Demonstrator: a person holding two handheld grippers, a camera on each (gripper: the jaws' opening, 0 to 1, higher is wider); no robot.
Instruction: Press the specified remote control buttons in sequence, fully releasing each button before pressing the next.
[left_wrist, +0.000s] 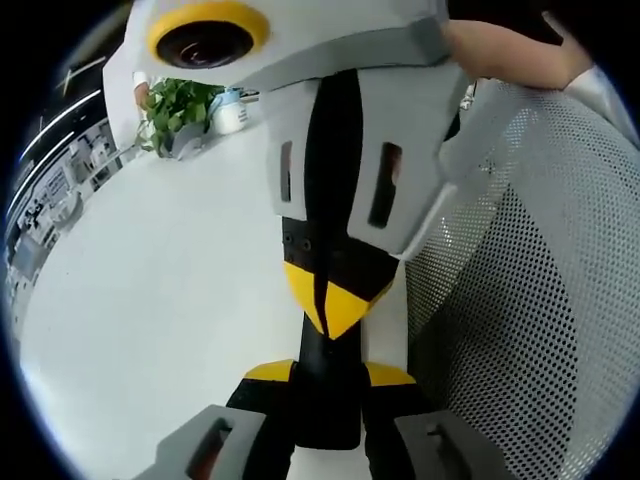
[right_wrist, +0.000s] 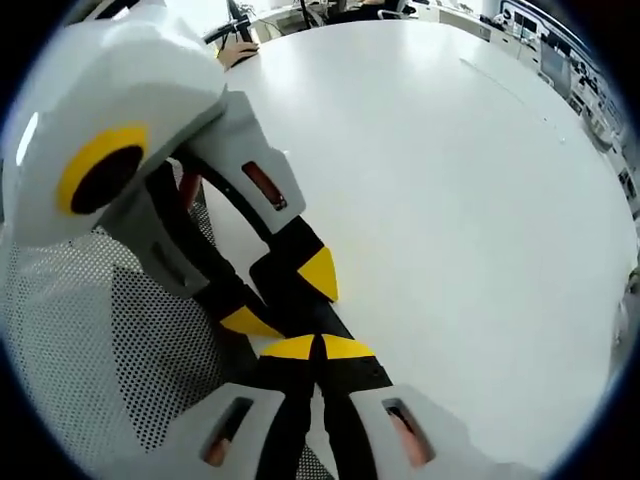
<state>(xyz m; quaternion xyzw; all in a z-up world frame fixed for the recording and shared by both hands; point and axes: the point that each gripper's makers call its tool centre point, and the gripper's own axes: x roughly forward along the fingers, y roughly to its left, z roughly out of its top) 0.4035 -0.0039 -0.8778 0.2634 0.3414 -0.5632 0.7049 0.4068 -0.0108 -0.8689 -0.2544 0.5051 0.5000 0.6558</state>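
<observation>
**Pinned in the left, pressed by the right**

Clamped with the left gripper (left_wrist: 328, 375) across a slim black remote control (left_wrist: 327, 412), yellow-tipped jaws either side of its narrow body. Closed tip to tip on the right gripper (left_wrist: 330, 305), with nothing between, and brought nose-first onto the remote's face just ahead of the left jaws. Seen again along the right gripper (right_wrist: 320, 348): joined tips down on the dark bar (right_wrist: 322, 318), left gripper (right_wrist: 283, 297) crossing in from the side with its jaws around the same bar. Cannot tell which button lies under the tips, nor whether it is pushed in.

Judged light, stiff and smooth-cased, so likely to swivel or slide in a two-point pinch when poked off-centre. Better held by the long edges, close to the key being pressed, clear of the keys themselves. Press straight in, then lift fully off.

Below both tools, a bare white table (right_wrist: 450, 200). Close beside them, a mesh chair back (left_wrist: 520, 300). Far across the table, a potted plant (left_wrist: 175, 105).
</observation>
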